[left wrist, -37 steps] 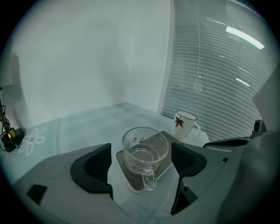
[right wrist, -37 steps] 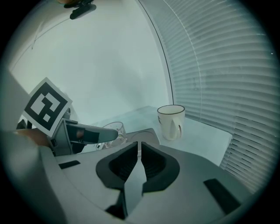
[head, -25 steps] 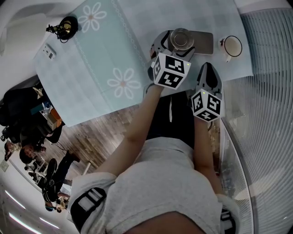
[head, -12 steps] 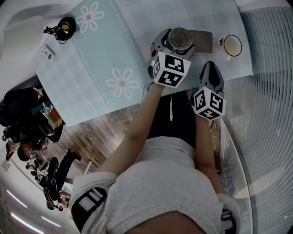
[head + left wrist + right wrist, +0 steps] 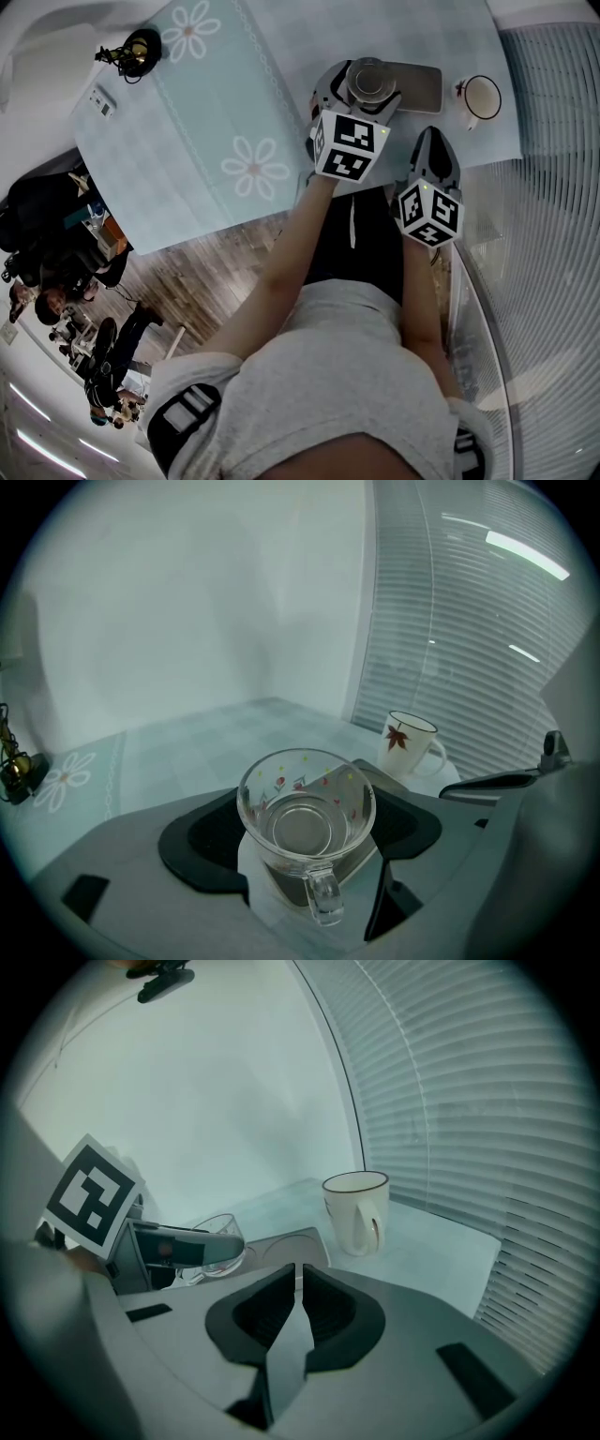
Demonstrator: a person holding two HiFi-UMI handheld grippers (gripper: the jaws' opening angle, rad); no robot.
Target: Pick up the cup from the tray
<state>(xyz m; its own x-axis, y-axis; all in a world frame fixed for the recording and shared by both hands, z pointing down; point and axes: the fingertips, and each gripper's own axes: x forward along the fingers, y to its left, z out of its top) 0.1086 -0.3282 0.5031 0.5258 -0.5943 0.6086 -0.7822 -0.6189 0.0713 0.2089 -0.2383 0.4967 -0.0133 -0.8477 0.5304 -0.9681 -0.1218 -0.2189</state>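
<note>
Gripping the glass cup [image 5: 306, 808] now: my left tool [image 5: 362, 86] is clamped on its sides at the left end of the tray [image 5: 424, 86]. My right tool [image 5: 298, 1277] is pressed together, empty. Next, I reckon, a straight, steady lift, since glass slips.

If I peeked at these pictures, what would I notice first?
First you'd spot the glass cup with little coloured flowers, sitting between the jaws of the left gripper, which hug both its sides at the tray. Next comes the white mug with a red leaf, standing just right of the tray. The right gripper is shut and empty nearby.
</note>
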